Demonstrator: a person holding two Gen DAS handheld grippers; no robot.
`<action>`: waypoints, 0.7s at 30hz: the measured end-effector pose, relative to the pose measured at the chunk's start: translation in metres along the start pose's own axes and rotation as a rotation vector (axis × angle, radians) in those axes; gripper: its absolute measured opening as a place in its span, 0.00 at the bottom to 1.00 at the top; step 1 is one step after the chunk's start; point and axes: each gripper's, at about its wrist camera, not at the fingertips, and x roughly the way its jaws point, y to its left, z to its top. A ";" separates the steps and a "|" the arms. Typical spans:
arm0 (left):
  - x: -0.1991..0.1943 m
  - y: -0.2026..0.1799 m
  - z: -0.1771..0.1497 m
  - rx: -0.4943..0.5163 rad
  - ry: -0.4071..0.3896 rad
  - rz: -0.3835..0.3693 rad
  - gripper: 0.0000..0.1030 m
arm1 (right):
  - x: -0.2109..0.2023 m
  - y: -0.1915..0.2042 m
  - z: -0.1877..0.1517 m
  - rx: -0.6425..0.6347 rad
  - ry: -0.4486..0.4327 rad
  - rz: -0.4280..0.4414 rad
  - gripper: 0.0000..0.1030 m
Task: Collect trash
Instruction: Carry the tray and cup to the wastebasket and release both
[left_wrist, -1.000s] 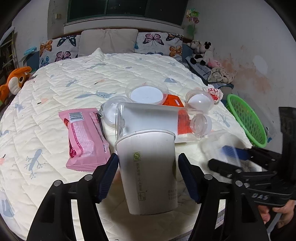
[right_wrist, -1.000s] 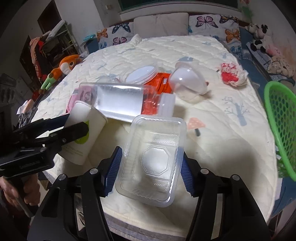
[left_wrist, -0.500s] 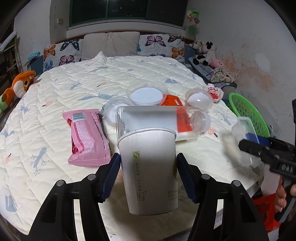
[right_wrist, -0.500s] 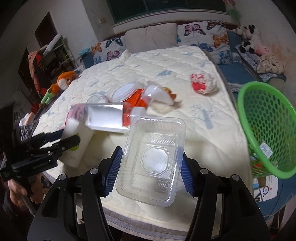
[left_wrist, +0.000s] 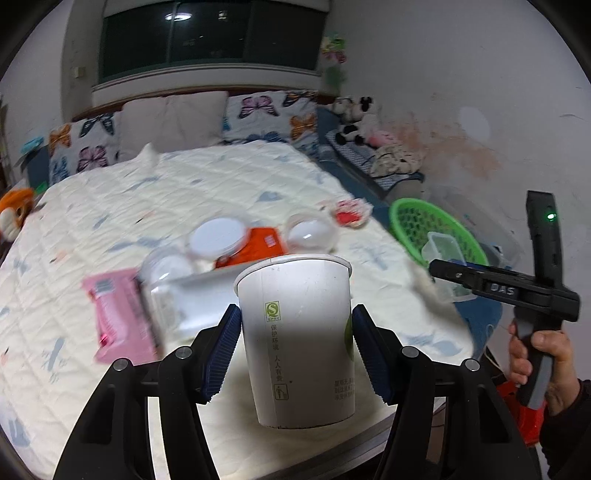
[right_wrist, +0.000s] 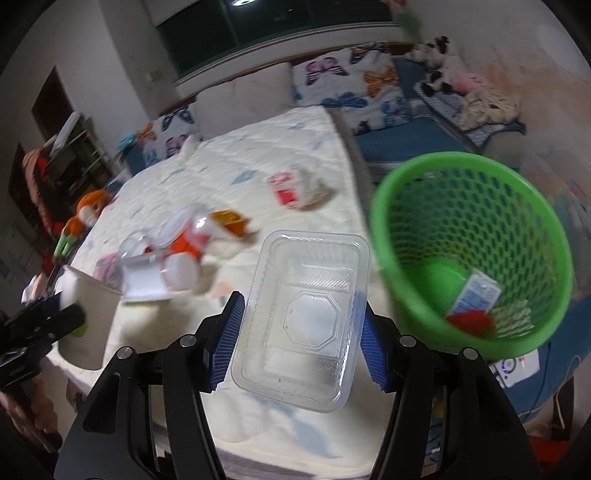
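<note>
Tray-gripping right tongs (right_wrist: 297, 325) reached the basket (right_wrist: 406, 295), litter visible; left tongs (left_wrist: 293, 347) clamp cup (left_wrist: 299, 332).

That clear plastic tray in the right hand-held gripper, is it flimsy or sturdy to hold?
Probably flimsy: the clear plastic tray looks thin and see-through. It seems light, held up by its sides alone by the right hand-held gripper. Its glossy walls could slip from the pads.

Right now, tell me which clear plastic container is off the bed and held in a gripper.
The rectangular clear tray, clamped in the right gripper; the round domed containers lie on the bed.
</note>
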 end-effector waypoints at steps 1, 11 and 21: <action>0.002 -0.004 0.003 0.005 -0.001 -0.016 0.58 | -0.001 -0.008 0.000 0.007 -0.004 -0.010 0.58; 0.042 -0.065 0.039 0.088 0.011 -0.150 0.58 | 0.001 -0.077 0.008 0.104 -0.003 -0.111 0.58; 0.082 -0.116 0.074 0.139 0.023 -0.244 0.58 | 0.017 -0.128 0.016 0.174 0.016 -0.191 0.60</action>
